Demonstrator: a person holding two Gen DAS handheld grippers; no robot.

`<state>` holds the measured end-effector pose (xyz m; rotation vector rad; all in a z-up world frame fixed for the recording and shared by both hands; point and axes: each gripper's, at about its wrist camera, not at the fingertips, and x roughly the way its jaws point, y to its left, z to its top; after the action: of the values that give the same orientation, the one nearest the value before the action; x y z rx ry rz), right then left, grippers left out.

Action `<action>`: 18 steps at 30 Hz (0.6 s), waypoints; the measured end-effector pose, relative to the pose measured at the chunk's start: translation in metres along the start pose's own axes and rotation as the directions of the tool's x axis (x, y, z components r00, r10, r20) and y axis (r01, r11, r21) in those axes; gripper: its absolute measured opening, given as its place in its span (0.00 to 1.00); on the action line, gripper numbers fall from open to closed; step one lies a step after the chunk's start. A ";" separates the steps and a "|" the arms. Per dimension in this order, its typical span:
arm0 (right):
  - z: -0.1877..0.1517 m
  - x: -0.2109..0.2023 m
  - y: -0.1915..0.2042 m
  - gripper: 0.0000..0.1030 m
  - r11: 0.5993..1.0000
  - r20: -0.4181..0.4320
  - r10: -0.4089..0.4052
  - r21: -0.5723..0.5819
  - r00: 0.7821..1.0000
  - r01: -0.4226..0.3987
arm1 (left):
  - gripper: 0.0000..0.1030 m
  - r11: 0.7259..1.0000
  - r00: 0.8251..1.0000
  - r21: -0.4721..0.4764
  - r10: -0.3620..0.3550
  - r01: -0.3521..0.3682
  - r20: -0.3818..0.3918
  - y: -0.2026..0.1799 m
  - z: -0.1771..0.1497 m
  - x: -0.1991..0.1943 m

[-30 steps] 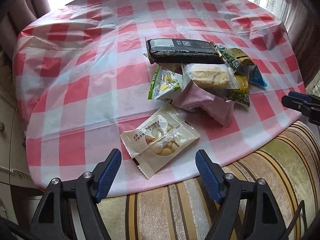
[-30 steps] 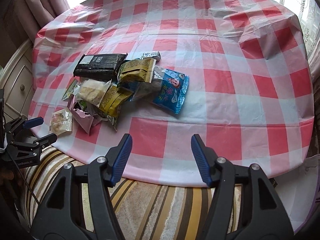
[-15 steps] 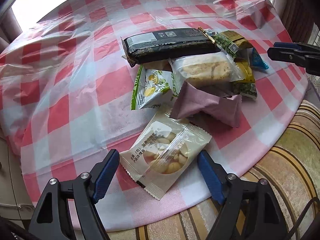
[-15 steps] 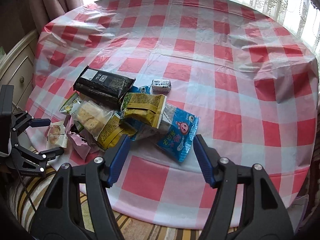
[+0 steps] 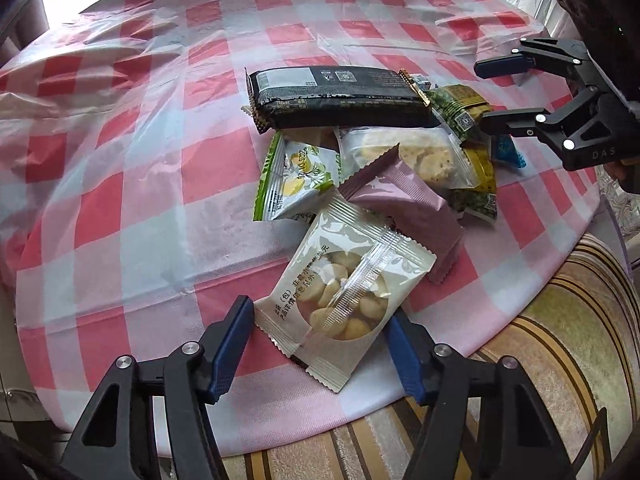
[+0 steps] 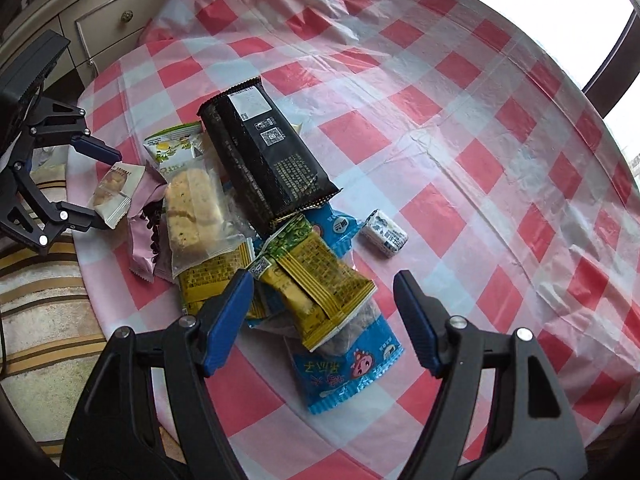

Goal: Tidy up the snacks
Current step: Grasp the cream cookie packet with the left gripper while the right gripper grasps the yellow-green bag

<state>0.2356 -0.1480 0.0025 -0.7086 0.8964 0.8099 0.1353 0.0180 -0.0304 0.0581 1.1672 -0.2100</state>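
A heap of snack packets lies on the checked table. My left gripper (image 5: 320, 330) is open, its jaws on either side of a white packet of round biscuits (image 5: 344, 292), which also shows in the right wrist view (image 6: 114, 192). Behind it lie a mauve packet (image 5: 404, 204), a green-and-white packet (image 5: 298, 180), a clear cake packet (image 5: 412, 152) and a long black packet (image 5: 340, 96). My right gripper (image 6: 322, 308) is open, its jaws on either side of a yellow-green packet (image 6: 320, 280) lying on a blue packet (image 6: 348, 364). A small white candy (image 6: 384, 232) sits apart.
The round table with the red-and-white plastic cloth (image 6: 480, 128) has its near edge just under both grippers. A striped cushion (image 5: 560, 340) lies below the edge. A cream drawer cabinet (image 6: 104, 24) stands at the far left.
Both grippers moved forward and lower onto the heap. The left jaws now flank the biscuit packet; the right jaws now flank the yellow-green packet. Both stayed open.
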 end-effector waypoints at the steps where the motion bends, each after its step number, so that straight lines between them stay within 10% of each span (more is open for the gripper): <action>1: 0.002 0.002 -0.001 0.70 1.000 0.003 0.022 -0.002 1.000 -0.022 | 0.63 1.000 1.000 -0.021 -0.003 0.003 0.000 0.002 0.000 0.000; 7: 0.006 0.016 -0.001 0.51 0.997 -0.012 0.075 0.029 0.997 -0.075 | 0.56 0.985 1.000 -0.171 0.002 -0.004 -0.012 0.011 -0.004 -0.003; 18: -0.014 0.005 0.002 0.50 0.990 0.026 0.035 0.134 0.999 -0.038 | 0.78 0.998 1.000 -0.068 0.002 0.000 0.023 0.011 0.002 -0.005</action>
<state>0.2300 -0.1570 -0.0084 -0.5648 0.9358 0.7810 0.1374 0.0287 -0.0255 -0.0039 1.1507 -0.1693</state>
